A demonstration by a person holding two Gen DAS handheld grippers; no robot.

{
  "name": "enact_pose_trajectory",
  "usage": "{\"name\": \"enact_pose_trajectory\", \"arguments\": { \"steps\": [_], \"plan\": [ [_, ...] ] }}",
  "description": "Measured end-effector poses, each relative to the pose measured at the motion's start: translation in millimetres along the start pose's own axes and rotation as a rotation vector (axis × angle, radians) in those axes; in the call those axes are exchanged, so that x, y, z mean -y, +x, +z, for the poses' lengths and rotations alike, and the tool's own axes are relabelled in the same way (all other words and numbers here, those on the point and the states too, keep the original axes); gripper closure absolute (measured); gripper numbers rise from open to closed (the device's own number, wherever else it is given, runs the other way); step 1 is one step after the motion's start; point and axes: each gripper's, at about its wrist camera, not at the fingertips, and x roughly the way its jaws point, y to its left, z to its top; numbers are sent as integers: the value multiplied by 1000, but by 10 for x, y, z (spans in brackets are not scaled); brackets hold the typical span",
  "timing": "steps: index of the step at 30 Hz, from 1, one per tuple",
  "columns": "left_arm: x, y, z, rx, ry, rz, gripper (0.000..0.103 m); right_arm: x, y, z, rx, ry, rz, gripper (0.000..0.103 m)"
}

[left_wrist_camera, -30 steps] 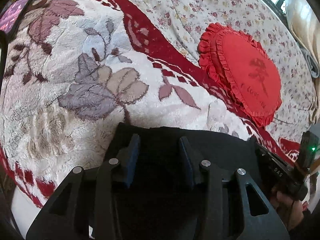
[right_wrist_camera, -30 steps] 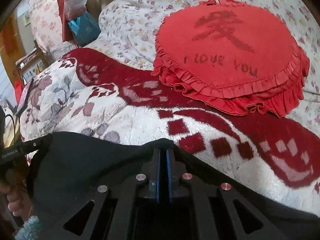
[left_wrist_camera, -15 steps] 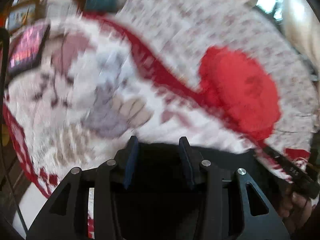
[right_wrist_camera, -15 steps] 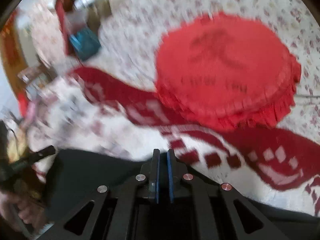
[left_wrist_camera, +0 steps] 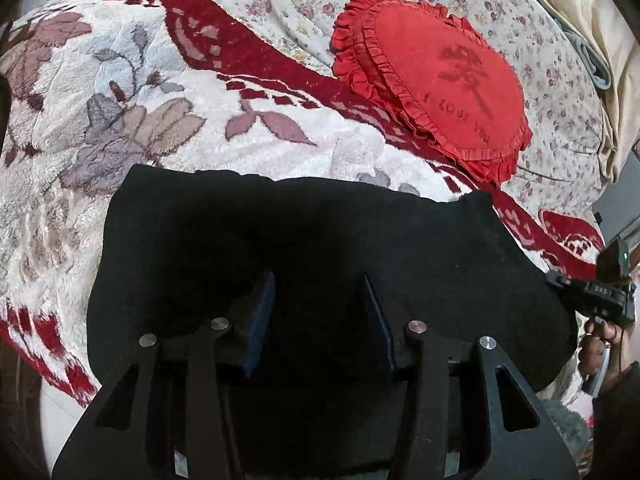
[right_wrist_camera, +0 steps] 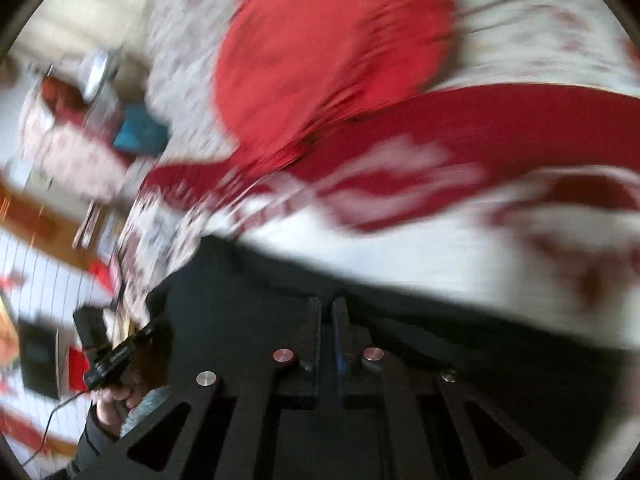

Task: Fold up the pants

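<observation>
The black pants (left_wrist_camera: 304, 232) lie folded on the fleece blanket, a broad dark shape in front of my left gripper (left_wrist_camera: 318, 292). The left gripper is open, its blue-padded fingers spread above the cloth and holding nothing. In the blurred right wrist view the pants (right_wrist_camera: 248, 288) show as a dark mass. My right gripper (right_wrist_camera: 327, 304) has its jaws nearly together over the cloth; the blur hides whether any cloth is pinched between them. The right gripper also shows at the right edge of the left wrist view (left_wrist_camera: 592, 296), beside the pants' right end.
A white and red floral fleece blanket (left_wrist_camera: 160, 92) covers the bed. A red ruffled heart cushion (left_wrist_camera: 440, 92) lies beyond the pants at the right, on a flowered quilt (left_wrist_camera: 560, 60). The bed's edge drops off at the left.
The left gripper has pulled back from the pants, so more of the folded cloth shows. The right gripper has swung and rolled fast; its view is now tilted and blurred.
</observation>
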Motion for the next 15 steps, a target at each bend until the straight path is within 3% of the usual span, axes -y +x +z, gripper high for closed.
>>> {"name": "enact_pose_trajectory", "arguments": {
  "steps": [4,8,12,15],
  "plan": [
    [7,7,-44,11,8,8,59,751,-697,-83,161,165,5,96],
    [16,29,-41,11,16,16,59,1145,-1167,-277,263,304,-40,93],
    [18,38,-40,11,22,20,59,946,-1582,-591,377,248,-60,89],
    [18,34,-45,12,19,15,59,635,-1691,-928,420,208,-59,62]
  ]
}}
